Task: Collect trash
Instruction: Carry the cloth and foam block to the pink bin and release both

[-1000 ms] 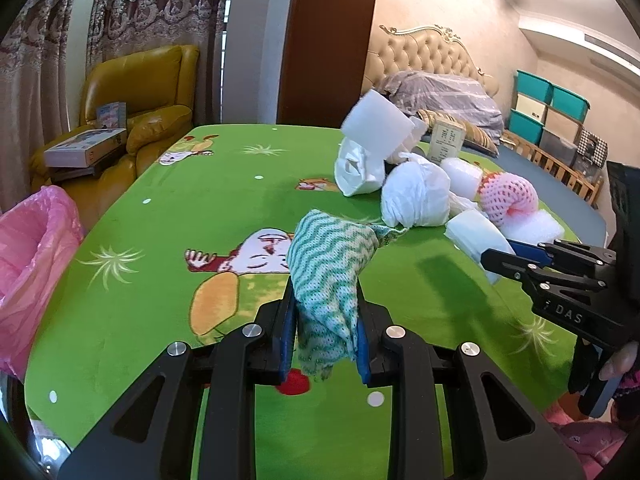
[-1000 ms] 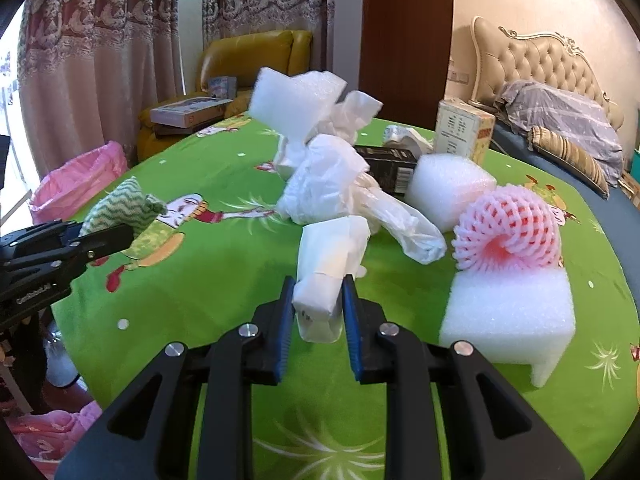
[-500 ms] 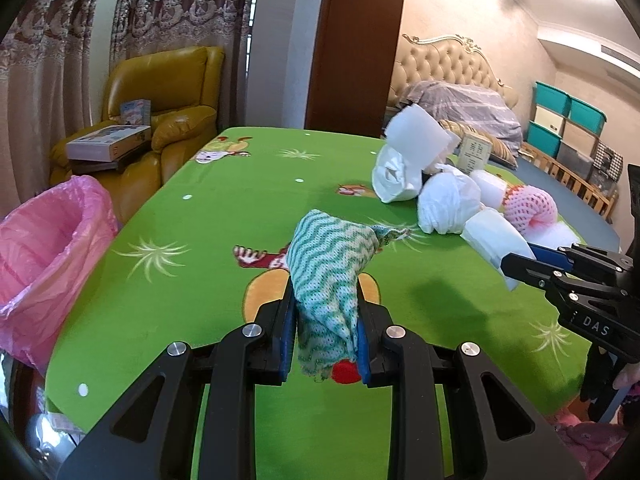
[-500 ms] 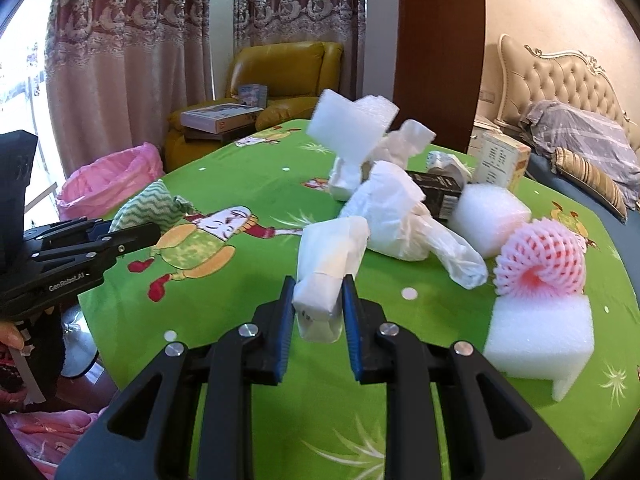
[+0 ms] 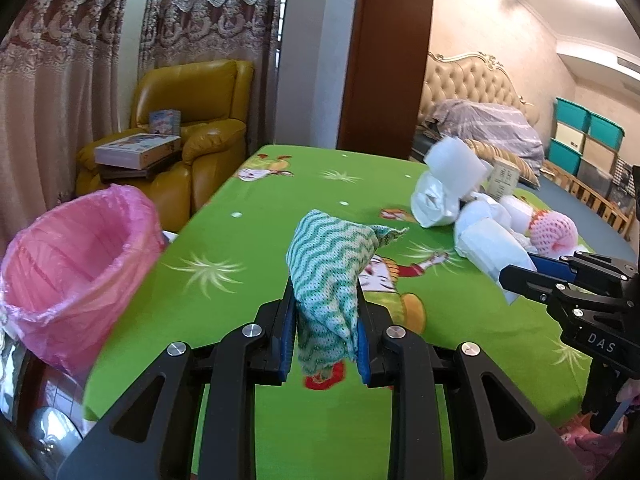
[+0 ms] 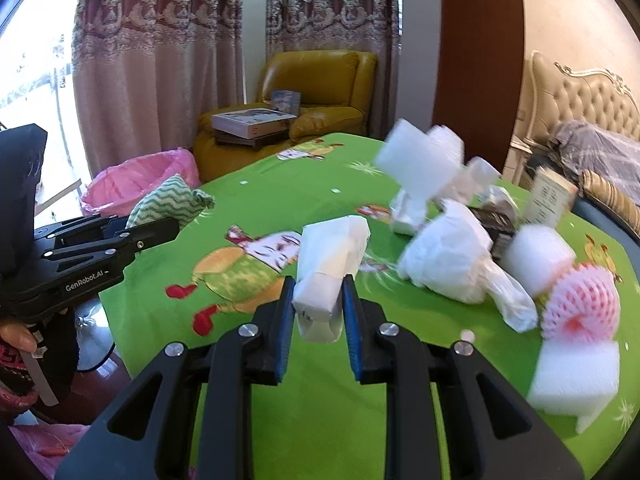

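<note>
My left gripper [image 5: 325, 320] is shut on a green-and-white zigzag cloth [image 5: 332, 264], held above the green table [image 5: 256, 280]. It also shows in the right wrist view [image 6: 168, 220] at the left. My right gripper [image 6: 318, 300] is shut on a white folded paper packet [image 6: 328, 260]; it shows in the left wrist view [image 5: 512, 276] at the right. A bin lined with a pink bag [image 5: 68, 272] stands off the table's left edge, left of my left gripper, and shows in the right wrist view [image 6: 136, 184] too.
A pile of trash lies at the table's far right: white foam blocks [image 6: 572, 376], a white plastic bag [image 6: 456, 268], a pink foam net [image 6: 580, 308], a small carton [image 6: 550, 200]. A yellow armchair [image 5: 192, 132] with books stands behind the table. A bed [image 5: 480, 120] is at the back right.
Both grippers have swung left with their loads still held. The pink bin has come closer and larger in the left wrist view; the trash pile has slid right.
</note>
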`<state>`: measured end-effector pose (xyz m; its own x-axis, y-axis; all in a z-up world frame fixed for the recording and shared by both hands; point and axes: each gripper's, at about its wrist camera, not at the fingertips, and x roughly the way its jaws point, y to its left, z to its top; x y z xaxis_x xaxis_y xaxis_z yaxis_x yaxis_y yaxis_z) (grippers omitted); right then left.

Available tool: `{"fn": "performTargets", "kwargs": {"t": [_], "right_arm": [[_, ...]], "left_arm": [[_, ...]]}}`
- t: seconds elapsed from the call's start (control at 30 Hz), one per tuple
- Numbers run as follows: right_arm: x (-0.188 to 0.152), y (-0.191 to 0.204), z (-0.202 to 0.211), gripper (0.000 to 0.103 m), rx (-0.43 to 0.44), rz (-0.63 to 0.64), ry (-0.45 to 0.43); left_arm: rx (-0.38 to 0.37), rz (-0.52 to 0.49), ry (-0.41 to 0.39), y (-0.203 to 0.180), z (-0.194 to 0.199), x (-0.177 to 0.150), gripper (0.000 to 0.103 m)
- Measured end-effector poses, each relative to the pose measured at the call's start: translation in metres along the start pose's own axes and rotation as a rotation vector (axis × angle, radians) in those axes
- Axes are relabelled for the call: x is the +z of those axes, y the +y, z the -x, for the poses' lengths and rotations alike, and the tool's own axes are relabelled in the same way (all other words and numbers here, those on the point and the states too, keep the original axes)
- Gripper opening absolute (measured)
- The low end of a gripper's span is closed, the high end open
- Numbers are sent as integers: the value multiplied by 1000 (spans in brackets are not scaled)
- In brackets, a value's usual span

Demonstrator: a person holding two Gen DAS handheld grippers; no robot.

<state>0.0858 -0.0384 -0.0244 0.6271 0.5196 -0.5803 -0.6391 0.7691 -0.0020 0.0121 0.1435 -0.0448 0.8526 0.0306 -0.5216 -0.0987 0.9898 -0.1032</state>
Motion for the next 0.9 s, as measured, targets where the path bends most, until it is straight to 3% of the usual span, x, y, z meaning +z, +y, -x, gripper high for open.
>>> {"fn": "performTargets", "kwargs": {"t": [0.5, 0.7, 0.9], "right_arm": [[53, 87, -46, 23, 165, 159, -27], [83, 133, -72, 23, 255, 222, -41], [109, 185, -98, 23, 319, 303, -55]], "left_arm": [[231, 55, -108, 94, 40, 19, 25], [336, 74, -111, 145, 48, 28, 25], [379, 122, -70, 194, 41, 31, 25]]}}
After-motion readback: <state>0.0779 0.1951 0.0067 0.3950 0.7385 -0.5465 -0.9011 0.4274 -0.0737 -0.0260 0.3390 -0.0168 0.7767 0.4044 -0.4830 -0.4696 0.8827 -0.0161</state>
